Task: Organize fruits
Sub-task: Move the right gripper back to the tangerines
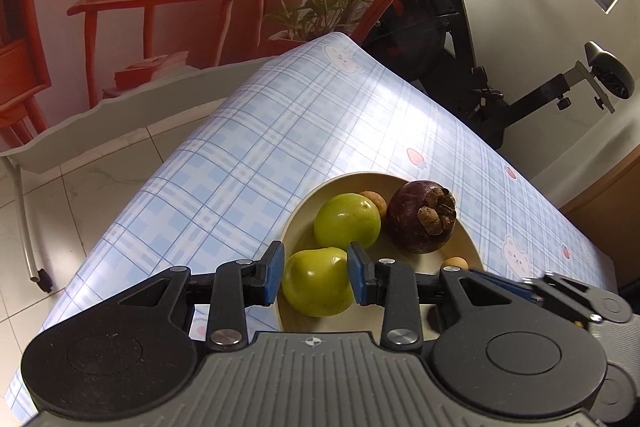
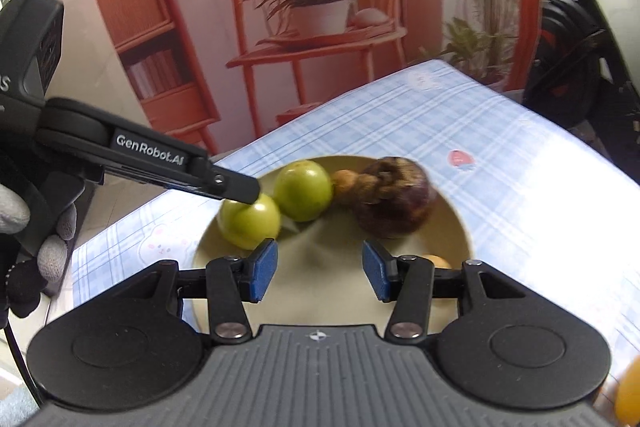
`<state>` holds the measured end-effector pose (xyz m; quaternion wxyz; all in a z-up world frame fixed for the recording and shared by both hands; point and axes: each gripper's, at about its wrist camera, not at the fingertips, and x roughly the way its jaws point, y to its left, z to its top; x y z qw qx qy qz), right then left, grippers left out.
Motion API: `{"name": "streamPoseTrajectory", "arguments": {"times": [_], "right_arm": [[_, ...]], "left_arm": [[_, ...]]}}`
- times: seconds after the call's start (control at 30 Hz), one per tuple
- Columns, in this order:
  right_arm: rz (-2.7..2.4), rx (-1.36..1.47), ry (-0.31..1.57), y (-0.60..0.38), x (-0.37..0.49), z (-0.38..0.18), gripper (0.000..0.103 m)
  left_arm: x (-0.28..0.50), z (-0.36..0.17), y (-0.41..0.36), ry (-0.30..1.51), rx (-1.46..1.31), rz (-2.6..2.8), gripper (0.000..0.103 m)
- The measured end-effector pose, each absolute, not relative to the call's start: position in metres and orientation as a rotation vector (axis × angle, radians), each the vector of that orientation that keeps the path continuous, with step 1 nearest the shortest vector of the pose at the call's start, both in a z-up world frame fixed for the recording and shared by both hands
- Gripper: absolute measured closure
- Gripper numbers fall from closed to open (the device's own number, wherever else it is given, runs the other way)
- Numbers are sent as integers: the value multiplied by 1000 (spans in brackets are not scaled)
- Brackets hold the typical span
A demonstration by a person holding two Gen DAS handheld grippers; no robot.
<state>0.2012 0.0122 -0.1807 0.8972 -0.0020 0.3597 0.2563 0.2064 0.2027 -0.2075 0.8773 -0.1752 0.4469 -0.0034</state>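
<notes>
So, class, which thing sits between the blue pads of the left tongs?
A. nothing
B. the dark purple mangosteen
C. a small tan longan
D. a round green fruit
D: in the left wrist view the left tongs close their blue pads on either side of a round green fruit at the near rim of the beige plate.

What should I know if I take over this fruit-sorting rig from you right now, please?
Left claw: shut on the near green fruit, over the plate.
Right claw: open, empty, above the plate.
On the plate: second green fruit, mangosteen, two small brown fruits.
Done: five fruits at the plate.
Left: release the held fruit; an orange item at the right view's edge is unclear.
</notes>
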Motion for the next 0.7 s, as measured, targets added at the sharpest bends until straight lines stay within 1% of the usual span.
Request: {"name": "streamPoseTrajectory", "arguments": {"times": [0.13, 0.37, 0.7], "right_arm": [[469, 46, 710, -25, 182, -173, 52], [313, 137, 654, -97, 145, -167, 52], [172, 149, 645, -172, 91, -172, 52]], "left_arm": [[202, -200, 196, 918, -366, 23, 69], [184, -173, 166, 843, -308, 2, 69], [153, -144, 74, 715, -208, -150, 69]]}}
